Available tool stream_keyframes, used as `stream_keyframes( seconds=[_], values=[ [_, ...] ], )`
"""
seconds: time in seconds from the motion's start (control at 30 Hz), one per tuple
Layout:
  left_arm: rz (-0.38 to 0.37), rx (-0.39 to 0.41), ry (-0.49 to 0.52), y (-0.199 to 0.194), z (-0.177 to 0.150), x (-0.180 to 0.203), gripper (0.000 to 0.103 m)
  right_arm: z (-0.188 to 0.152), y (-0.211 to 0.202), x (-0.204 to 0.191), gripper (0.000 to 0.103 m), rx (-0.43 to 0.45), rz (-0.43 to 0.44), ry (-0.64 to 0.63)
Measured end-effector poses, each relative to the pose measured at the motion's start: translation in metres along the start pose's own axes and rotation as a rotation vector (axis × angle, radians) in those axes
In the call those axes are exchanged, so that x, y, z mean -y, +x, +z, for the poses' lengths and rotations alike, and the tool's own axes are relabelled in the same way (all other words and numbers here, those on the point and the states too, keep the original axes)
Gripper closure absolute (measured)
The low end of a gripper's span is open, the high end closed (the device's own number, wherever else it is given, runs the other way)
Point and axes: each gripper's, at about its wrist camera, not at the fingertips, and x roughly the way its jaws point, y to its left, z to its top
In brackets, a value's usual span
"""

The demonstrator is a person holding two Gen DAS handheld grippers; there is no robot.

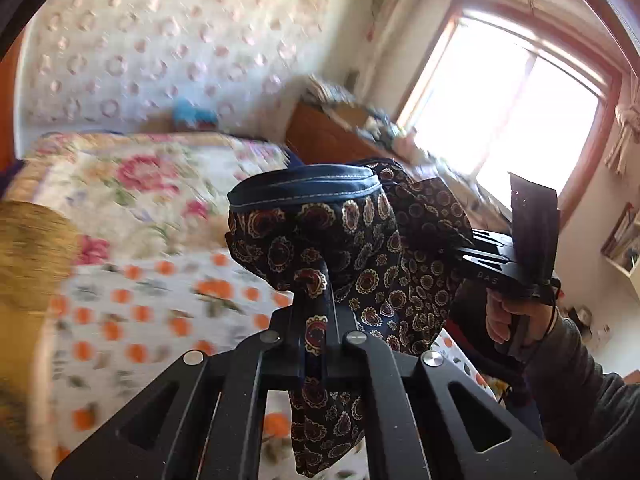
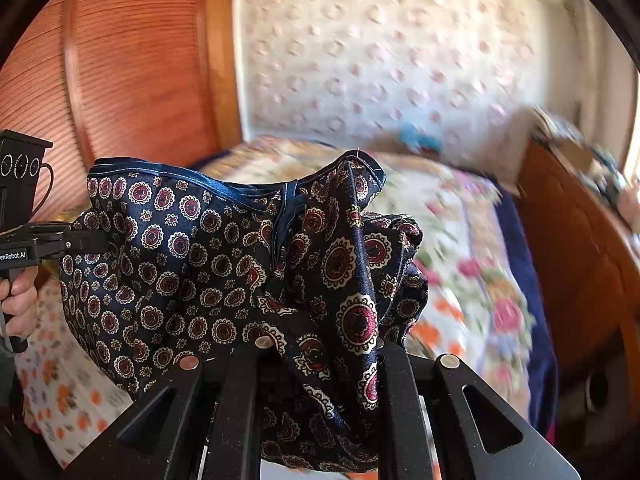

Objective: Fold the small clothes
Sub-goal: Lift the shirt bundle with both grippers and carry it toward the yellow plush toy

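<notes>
Floral bedspread (image 1: 132,208) fills the background; patterned satin shorts (image 2: 208,264) hang mid-frame, waistband running left-right between left gripper (image 1: 316,296) and right gripper (image 2: 320,360), both clamped on fabric.

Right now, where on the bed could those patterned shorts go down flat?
The orange-dotted sheet looks bare between the straw-coloured thing and the hanging shorts. The floral quilt behind it also looks free. It is crowded by the window, where the wooden dresser top is cluttered.
</notes>
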Motion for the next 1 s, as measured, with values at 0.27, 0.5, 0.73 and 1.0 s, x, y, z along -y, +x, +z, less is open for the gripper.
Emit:
stream_keyframes(
  seconds=[0.27,0.5,0.73,1.0],
  values=[
    [0.191,0.149,-0.07,-0.117,-0.007,-0.073,0.098,0.084,0.058,-0.099,0.091,0.071,0.162,-0.153],
    [0.332,0.231,-0.189,-0.193,-0.037,-0.142,0.098,0.155,0.156,-0.192,0.09,0.045,0.31,-0.26],
    [0.433,0.188,-0.295,-0.183,-0.07,-0.198,0.098,0.187,0.274,-0.244,0.09,-0.039,0.345,-0.335],
    [0.523,0.119,-0.311,-0.165,-0.096,-0.208,0.096,0.193,0.298,-0.235,0.051,-0.014,0.206,-0.256]
  ],
)
